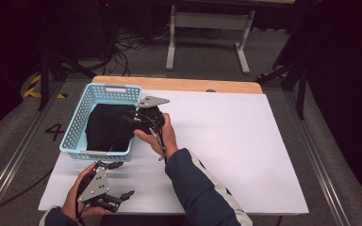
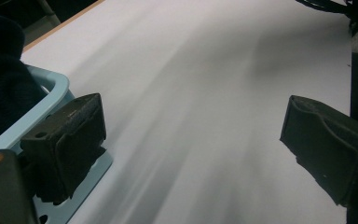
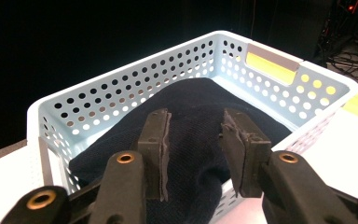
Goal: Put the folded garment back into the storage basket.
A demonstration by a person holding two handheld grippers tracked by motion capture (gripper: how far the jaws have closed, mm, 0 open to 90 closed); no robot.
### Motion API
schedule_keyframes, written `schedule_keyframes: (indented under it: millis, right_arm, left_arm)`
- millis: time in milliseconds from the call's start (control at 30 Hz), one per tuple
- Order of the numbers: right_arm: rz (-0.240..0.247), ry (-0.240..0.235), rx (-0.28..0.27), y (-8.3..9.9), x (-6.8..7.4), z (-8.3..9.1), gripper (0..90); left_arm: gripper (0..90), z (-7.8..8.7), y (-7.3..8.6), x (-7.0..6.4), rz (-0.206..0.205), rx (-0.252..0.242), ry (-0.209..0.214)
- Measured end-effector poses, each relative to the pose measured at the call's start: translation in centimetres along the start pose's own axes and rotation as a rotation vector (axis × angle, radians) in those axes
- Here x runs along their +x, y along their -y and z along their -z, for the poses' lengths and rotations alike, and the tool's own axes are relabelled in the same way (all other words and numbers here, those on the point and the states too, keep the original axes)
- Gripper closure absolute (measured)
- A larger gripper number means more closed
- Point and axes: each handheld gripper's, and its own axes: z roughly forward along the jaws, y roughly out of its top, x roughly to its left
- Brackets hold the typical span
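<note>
Basket: light blue perforated basket (image 1: 78, 127) sits on the white tabletop (image 1: 226, 141), toward its left side, just short of the far wooden edge.
Cloth: dark knitted cloth (image 3: 200, 121) lies bunched inside the basket, rising above the near rim in the right gripper view.
Right tool: right tool (image 1: 131, 120) reaches over the basket's right rim; jaws parted, hovering above the cloth, gripping nothing as far as can be seen.
Left tool: left tool (image 1: 121, 179) rests low near the tabletop's front edge, just in front of the basket; jaws spread wide, released, bare tabletop between them.
Background: grey floor, dark surroundings, white table legs (image 1: 207, 37) beyond.
</note>
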Motion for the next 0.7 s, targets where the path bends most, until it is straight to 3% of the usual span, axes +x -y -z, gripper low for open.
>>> schedule_keyframes:
  millis: [700]
  right_arm:
    - [0.033,0.015,-0.017,-0.2,-0.3,1.7,59.3]
  left_arm:
    - [7.4,-0.2,0.1,0.0,0.001,0.007,0.001]
